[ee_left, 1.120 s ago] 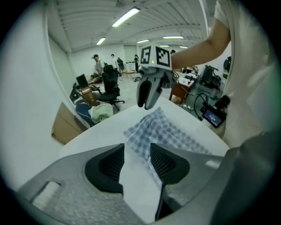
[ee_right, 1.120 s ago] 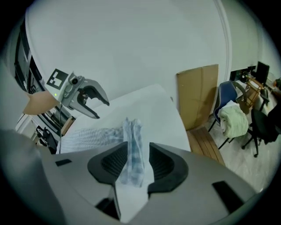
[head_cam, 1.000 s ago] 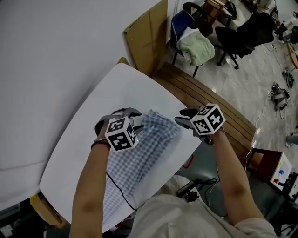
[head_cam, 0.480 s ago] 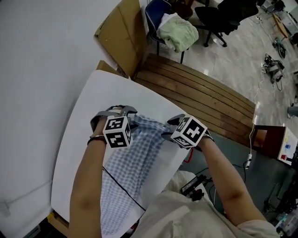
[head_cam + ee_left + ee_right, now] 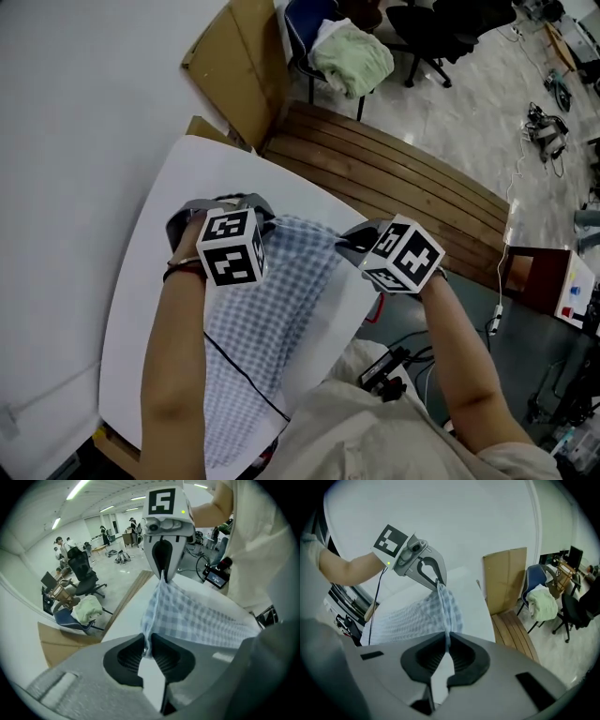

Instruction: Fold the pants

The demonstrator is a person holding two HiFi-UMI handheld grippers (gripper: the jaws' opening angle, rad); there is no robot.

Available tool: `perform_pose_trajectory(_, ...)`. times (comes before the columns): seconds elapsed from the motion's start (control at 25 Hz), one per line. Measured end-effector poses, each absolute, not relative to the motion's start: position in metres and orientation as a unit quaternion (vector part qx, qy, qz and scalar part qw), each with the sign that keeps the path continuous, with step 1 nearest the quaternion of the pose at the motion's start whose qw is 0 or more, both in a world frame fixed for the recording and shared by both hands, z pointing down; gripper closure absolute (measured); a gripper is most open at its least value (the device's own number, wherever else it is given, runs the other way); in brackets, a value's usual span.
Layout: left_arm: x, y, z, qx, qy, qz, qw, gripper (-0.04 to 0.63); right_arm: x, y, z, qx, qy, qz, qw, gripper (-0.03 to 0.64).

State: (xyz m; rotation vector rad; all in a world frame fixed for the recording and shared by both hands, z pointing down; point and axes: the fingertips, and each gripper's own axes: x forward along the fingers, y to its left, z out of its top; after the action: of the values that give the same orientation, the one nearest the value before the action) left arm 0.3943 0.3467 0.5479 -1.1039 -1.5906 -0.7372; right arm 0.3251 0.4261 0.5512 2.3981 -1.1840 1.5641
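Blue-and-white checked pants (image 5: 272, 300) lie lengthwise on the white table (image 5: 155, 253), their near end hanging off its front edge. My left gripper (image 5: 246, 208) stands at the far left corner of the cloth and my right gripper (image 5: 351, 242) at the far right corner. In the left gripper view the jaws (image 5: 147, 651) are closing, with a thin fold of the pants (image 5: 187, 616) pinched between the pads. The right gripper (image 5: 446, 646) is closing too, and the cloth edge (image 5: 417, 616) runs into its pads. A taut hem stretches between the two.
A wooden slatted bench (image 5: 403, 187) runs along the table's right side. Behind it lean a cardboard sheet (image 5: 246, 56) and a chair with a green cloth (image 5: 352, 56). A black cable (image 5: 244, 375) crosses the pants near me. Office chairs stand on the floor beyond.
The right gripper came in from the right to the pants' far corner. Both grippers' jaws have closed on the far edge, which now looks lifted and stretched between them.
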Motion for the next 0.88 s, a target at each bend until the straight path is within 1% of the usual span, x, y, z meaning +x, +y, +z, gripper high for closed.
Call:
perform_pose_trajectory(0.12, 0.420, 0.375, 0.524, -0.486, -0.637, -0.297, 0.520, 0.540, 0.342, 0.449, 0.538, 0.797, -0.354, 0.489, -0.006, 0.584)
perform_pose_trajectory(0.16, 0.430, 0.383, 0.523, -0.503, -0.622, -0.294, 0.524, 0.523, 0.349, 0.457, 0.542, 0.806, -0.337, 0.486, -0.010, 0.583)
perform_pose_trajectory(0.2, 0.441, 0.388, 0.526, -0.522, -0.603, -0.292, 0.528, 0.472, 0.355, 0.465, 0.549, 0.814, -0.318, 0.486, -0.011, 0.575)
perform_pose_trajectory(0.24, 0.451, 0.388, 0.530, -0.542, -0.582, -0.291, 0.532, 0.425, 0.359, 0.472, 0.558, 0.819, -0.300, 0.489, -0.009, 0.517)
perform_pose_trajectory(0.28, 0.459, 0.385, 0.534, -0.561, -0.563, -0.293, 0.532, 0.413, 0.361, 0.479, 0.566, 0.822, -0.284, 0.493, -0.005, 0.466)
perform_pose_trajectory(0.32, 0.464, 0.381, 0.535, -0.577, -0.548, -0.297, 0.527, 0.413, 0.362, 0.485, 0.572, 0.825, -0.271, 0.496, 0.000, 0.451)
perform_pose_trajectory(0.48, 0.475, 0.357, 0.530, -0.636, -0.524, -0.338, 0.455, 0.413, 0.361, 0.495, 0.572, 0.834, -0.251, 0.492, -0.006, 0.451)
perform_pose_trajectory(0.6, 0.480, 0.341, 0.529, -0.669, -0.511, -0.354, 0.407, 0.413, 0.366, 0.478, 0.568, 0.839, -0.270, 0.472, -0.003, 0.457)
perform_pose_trajectory(0.72, 0.464, 0.330, 0.530, -0.688, -0.508, -0.365, 0.367, 0.413, 0.365, 0.451, 0.563, 0.833, -0.312, 0.456, 0.026, 0.465)
perform_pose_trajectory(0.88, 0.422, 0.310, 0.534, -0.700, -0.503, -0.390, 0.325, 0.414, 0.357, 0.408, 0.554, 0.808, -0.377, 0.445, 0.084, 0.506)
